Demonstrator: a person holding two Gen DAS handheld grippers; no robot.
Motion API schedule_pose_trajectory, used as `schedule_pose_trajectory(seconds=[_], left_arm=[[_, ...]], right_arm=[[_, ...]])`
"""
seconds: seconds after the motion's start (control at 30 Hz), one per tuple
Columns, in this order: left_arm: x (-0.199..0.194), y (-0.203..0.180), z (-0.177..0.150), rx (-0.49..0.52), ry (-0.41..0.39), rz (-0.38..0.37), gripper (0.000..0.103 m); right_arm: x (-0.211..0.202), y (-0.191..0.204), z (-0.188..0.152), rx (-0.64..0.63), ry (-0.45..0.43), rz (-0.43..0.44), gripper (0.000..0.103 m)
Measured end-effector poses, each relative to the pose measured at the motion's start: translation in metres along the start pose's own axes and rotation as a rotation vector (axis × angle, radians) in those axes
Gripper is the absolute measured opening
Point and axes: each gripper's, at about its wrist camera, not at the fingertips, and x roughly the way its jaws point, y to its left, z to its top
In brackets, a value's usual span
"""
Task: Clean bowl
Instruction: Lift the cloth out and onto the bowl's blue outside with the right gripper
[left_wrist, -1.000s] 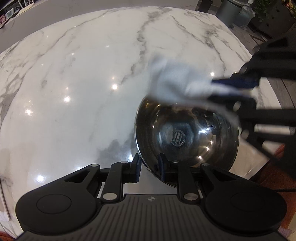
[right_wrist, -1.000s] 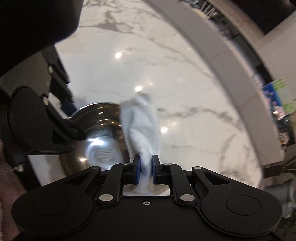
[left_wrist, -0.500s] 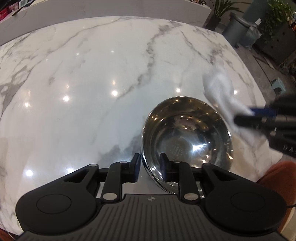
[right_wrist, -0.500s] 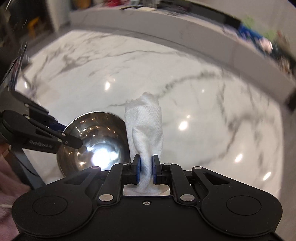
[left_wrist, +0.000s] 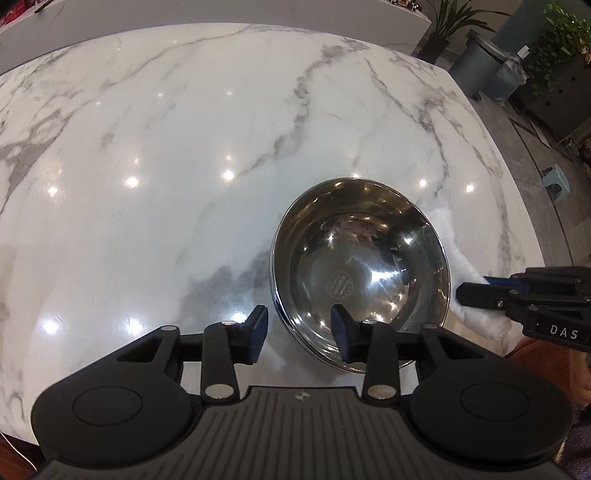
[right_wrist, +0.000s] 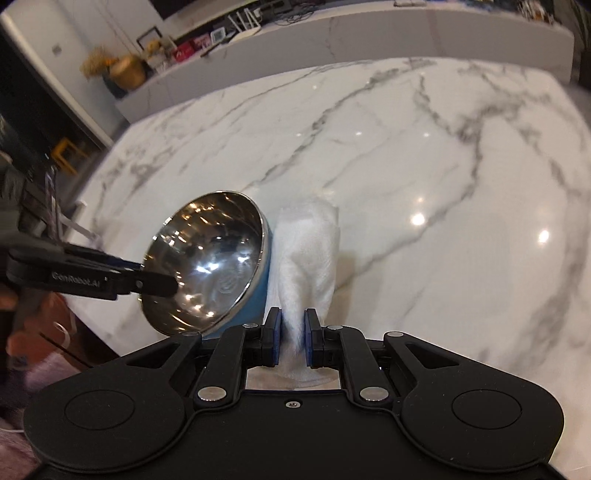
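A steel bowl (left_wrist: 362, 266) with a blue outer wall (right_wrist: 255, 295) stands on the white marble table (left_wrist: 184, 147). My left gripper (left_wrist: 299, 332) straddles its near rim, one pad outside and one inside. The jaws stand apart and neither pad presses the rim. In the right wrist view the left gripper (right_wrist: 159, 282) reaches the bowl (right_wrist: 207, 258) from the left. My right gripper (right_wrist: 292, 332) is shut on a folded white paper towel (right_wrist: 308, 243), which lies against the bowl's right side. From the left wrist view, the right gripper (left_wrist: 472, 288) and towel (left_wrist: 441, 221) show right of the bowl.
The table's right edge (left_wrist: 517, 206) runs close to the bowl. Beyond it are a grey bin (left_wrist: 476, 66), potted plants and a small blue stool (left_wrist: 556, 182). A long white counter (right_wrist: 369, 40) stands behind the table. An orange sleeve (left_wrist: 546, 354) shows at lower right.
The right gripper carried the towel from over the bowl out to its right side and rolled upright. The left gripper's jaws widened on the bowl's rim.
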Motion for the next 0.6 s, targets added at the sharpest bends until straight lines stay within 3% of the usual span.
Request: schedule_pose_trajectory(seconds=[0.13, 0.6], left_arm=[[0.001, -0.003, 0.000, 0.016, 0.002, 0.027, 0.022], [0.005, -0.005, -0.001, 0.021, 0.014, 0.040, 0.022]], right_arm=[[0.004, -0.001, -0.001, 0.022, -0.007, 0.039, 0.011], [0.059, -0.013, -0.006, 0.046, 0.028, 0.065, 0.011]])
